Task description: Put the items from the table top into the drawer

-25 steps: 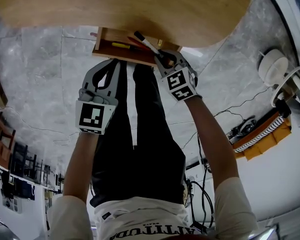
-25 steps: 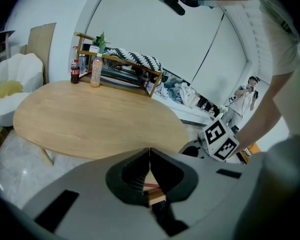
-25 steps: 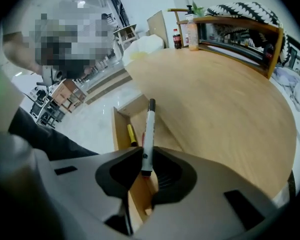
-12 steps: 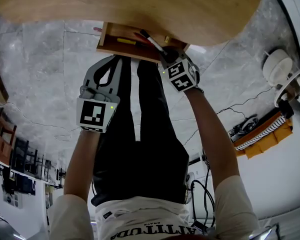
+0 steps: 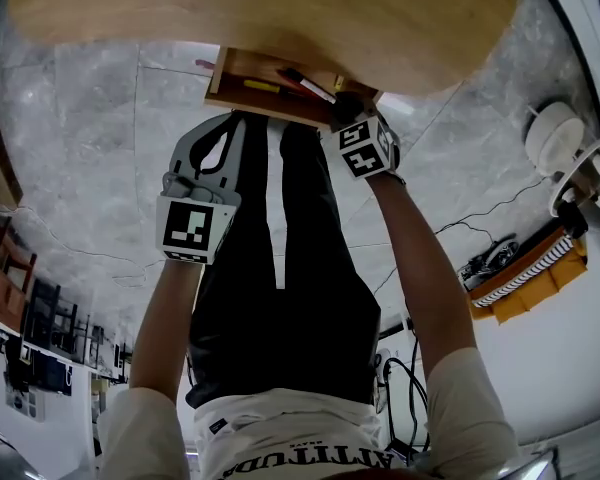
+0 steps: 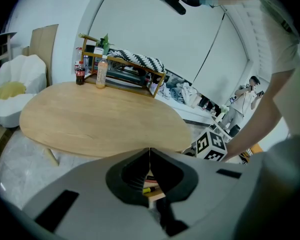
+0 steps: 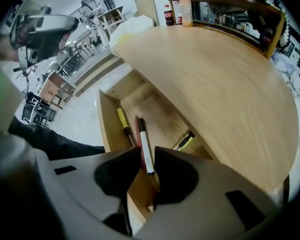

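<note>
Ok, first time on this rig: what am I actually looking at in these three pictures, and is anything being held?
No robot: a person holds a two-jaw gripper in each hand. The head view looks down from their head; each gripper view rides on a gripper, looking along its jaws. The left gripper is shut and empty. The right gripper grips a white marker over the open drawer, which holds a yellow pen and a red pen, under the wooden table.

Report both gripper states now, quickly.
Left gripper: closed, holding nothing.
Right gripper: closed on the marker.
</note>
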Available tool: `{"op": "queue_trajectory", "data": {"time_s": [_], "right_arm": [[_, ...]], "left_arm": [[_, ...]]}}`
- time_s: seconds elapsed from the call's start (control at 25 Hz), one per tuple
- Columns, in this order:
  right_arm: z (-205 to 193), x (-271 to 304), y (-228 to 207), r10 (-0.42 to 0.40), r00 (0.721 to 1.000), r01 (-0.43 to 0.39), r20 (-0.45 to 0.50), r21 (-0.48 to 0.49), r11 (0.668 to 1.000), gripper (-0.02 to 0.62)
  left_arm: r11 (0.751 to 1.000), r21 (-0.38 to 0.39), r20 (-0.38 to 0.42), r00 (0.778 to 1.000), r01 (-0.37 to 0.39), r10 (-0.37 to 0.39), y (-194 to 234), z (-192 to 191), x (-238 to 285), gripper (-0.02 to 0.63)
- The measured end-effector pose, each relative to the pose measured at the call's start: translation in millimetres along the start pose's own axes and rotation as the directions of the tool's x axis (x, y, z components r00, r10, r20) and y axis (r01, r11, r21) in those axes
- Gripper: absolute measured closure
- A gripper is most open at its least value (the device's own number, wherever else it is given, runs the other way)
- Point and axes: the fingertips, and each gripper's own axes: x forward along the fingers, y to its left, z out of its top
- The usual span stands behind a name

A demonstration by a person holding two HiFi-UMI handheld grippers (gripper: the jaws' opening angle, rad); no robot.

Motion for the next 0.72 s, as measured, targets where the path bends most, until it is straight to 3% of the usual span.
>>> {"op": "queue_trajectory", "data": {"time_s": [0.36,0.72], "right_arm": [[28,-71,6,-0.049,0.993,0.047,0.112,0.019,0.999,0.509],[63,-174,11,-0.130,0.959,0.112,0.254,0.085,0.990,0.555]], "left_arm": [[1.000,0.024,0.008,1.000,-0.013,0.013,-6,25,-32,0.583],[1.000,0.018,0.023,1.000,-0.005,0.005,-21,70,-78,0.583]]}}
